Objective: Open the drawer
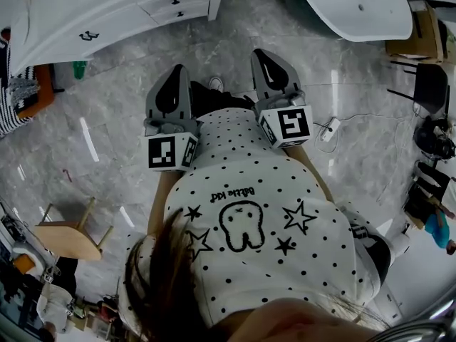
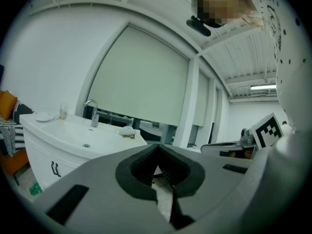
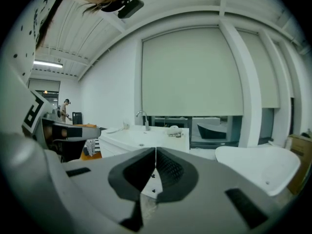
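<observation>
Shirt [image 1: 263, 212] hiding hands, left tongs [image 1: 174, 70], right tongs [image 1: 263, 53] closed, vanity drawers [image 1: 176, 4] distant

vanity [image 1: 71, 23]: cut by top edge | drawers [image 1: 174, 4]: knobs too small to tell | tub [image 1: 356, 6]: cut at top | right gripper view: vanity front mostly hidden behind right gripper [image 3: 155, 152] | far person [image 3: 64, 110]: too small

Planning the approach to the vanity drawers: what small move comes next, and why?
Probably carry the right gripper toward a drawer handle and open its jaws: both it and the left gripper are shut, empty, with floor between them and the vanity.
</observation>
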The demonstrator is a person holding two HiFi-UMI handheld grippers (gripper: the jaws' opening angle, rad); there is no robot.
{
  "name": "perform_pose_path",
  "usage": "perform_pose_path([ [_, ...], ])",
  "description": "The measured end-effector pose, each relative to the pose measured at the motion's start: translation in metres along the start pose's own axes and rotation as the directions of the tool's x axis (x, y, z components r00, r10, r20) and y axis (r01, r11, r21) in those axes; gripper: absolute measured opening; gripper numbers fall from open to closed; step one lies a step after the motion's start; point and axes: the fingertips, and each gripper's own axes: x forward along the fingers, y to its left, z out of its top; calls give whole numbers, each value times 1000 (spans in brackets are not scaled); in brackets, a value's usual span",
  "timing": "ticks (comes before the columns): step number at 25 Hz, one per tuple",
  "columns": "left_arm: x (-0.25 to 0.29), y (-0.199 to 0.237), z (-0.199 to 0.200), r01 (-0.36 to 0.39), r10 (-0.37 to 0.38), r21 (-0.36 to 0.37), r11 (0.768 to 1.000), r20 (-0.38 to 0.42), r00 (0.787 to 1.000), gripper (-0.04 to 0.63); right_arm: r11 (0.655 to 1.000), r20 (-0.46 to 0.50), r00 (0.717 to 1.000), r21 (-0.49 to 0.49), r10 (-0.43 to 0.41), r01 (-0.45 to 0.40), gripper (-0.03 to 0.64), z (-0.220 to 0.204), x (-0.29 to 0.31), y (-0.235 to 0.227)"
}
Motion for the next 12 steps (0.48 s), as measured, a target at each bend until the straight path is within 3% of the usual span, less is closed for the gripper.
perform_pose_path([
  [12, 1, -4, 1, 22, -22, -7, 1000, -10, 1000, 5, 1000, 1, 1000, 5, -13, 13, 15, 1, -4, -1],
])
